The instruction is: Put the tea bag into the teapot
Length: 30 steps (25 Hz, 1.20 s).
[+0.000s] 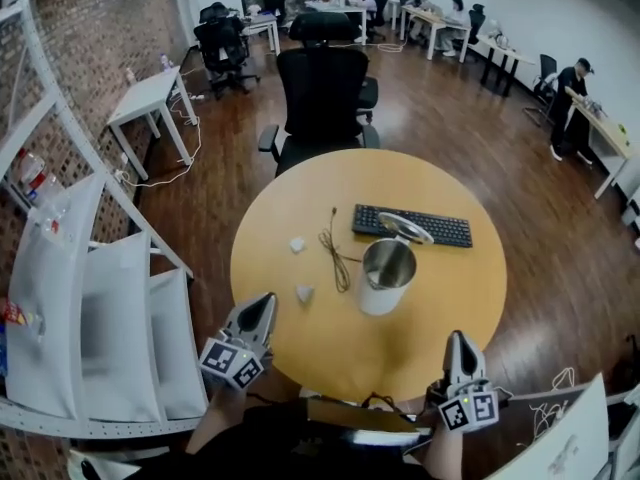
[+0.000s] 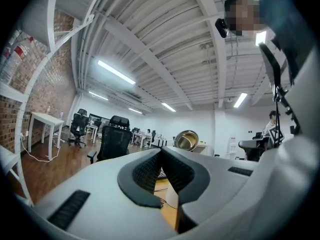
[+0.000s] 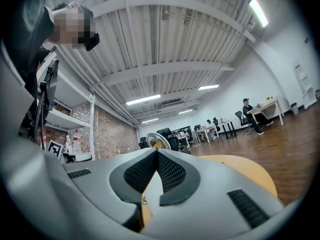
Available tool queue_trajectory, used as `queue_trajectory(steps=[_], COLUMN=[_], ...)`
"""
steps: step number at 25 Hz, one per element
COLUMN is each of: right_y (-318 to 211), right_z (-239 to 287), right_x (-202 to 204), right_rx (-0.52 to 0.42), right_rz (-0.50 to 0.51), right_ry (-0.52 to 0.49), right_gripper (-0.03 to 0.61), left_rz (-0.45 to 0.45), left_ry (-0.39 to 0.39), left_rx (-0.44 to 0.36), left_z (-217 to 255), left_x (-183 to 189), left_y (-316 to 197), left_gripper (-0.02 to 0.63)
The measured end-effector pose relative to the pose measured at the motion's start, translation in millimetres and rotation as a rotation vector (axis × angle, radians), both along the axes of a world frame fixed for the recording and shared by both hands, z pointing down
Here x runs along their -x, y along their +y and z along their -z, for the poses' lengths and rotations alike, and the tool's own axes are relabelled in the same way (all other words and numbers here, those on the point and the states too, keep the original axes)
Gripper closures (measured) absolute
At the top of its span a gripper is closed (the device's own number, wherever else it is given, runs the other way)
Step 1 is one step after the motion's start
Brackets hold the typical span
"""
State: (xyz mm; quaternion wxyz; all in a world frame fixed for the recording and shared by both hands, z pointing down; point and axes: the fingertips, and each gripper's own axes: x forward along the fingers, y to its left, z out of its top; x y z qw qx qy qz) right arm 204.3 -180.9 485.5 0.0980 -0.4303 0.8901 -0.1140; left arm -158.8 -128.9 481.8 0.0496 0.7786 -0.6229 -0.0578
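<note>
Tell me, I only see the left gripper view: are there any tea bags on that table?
Observer: The head view shows two small white packets, probably tea bags: the near packet just ahead of the left gripper, the far packet beyond it.
Operator: And the teapot?
Observer: The teapot stands on the round table, right of both packets, lid tipped back, mouth open.
Operator: What is the other gripper doing?
Observer: The right gripper is at the table's near edge, jaws together, holding nothing.

Round table (image 1: 440, 318) bears teapot (image 1: 385, 278), keyboard (image 1: 411, 226), cable (image 1: 335, 253), and seemingly two tea bags (image 1: 304, 293)
</note>
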Motion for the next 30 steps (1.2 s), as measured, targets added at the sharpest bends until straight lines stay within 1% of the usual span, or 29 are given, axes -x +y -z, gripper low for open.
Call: queue_trajectory(steps=[3, 6, 11, 13, 17, 22, 24, 26, 27, 29, 30], right_y=[-5.7, -8.2, -6.3, -10.2, -10.7, -4.5, -0.9, 0.8, 1.4, 3.5, 4.9], right_z=[4.2, 2.9, 3.6, -2.3, -8.4, -9.8, -8.2, -6.1, -4.7, -3.1, -3.3], right_x=[0.9, 10.9, 43.6, 48.3, 49.3, 27.9, 20.8, 14.1, 11.0, 6.6, 4.6], right_rx=[-0.006, -0.006, -0.009, 0.002, 0.032, 0.065, 0.071, 0.075, 0.078, 0.084, 0.083], right_rz=[-0.032, -0.027, 0.023, 0.027, 0.023, -0.033, -0.055, -0.078, -0.089, -0.108, -0.117], right_ry=[0.009, 0.02, 0.081, 0.1, 0.123, 0.127, 0.132, 0.137, 0.14, 0.143, 0.145], right_gripper=[0.578, 0.578, 0.578, 0.578, 0.578, 0.578, 0.578, 0.578, 0.578, 0.577, 0.578], left_rz=[-0.033, -0.053, -0.075, -0.076, -0.083, -0.086, -0.09, -0.105, -0.111, -0.119, -0.123], left_ry=[-0.012, -0.026, -0.039, -0.041, -0.05, -0.134, -0.164, -0.205, -0.23, -0.264, -0.267], left_rx=[-0.003, 0.016, 0.068, 0.093, 0.171, 0.206, 0.247, 0.305, 0.333, 0.389, 0.419], left_z=[0.8, -3.8, -21.4, -31.9, -64.2, -100.5, -120.7, -144.1, -155.8, -178.2, -189.3], left_x=[-2.7, -1.4, 1.0, 1.3, 1.6, 0.8, 2.6, 2.6, 2.2, 2.7, 3.4], left_y=[-11.7, -21.8, -37.6, -48.5, -64.7, -81.9, -88.8, -96.0, -99.5, -105.8, -108.5], left_gripper=[0.614, 0.614, 0.614, 0.614, 0.614, 0.614, 0.614, 0.612, 0.597, 0.507, 0.481])
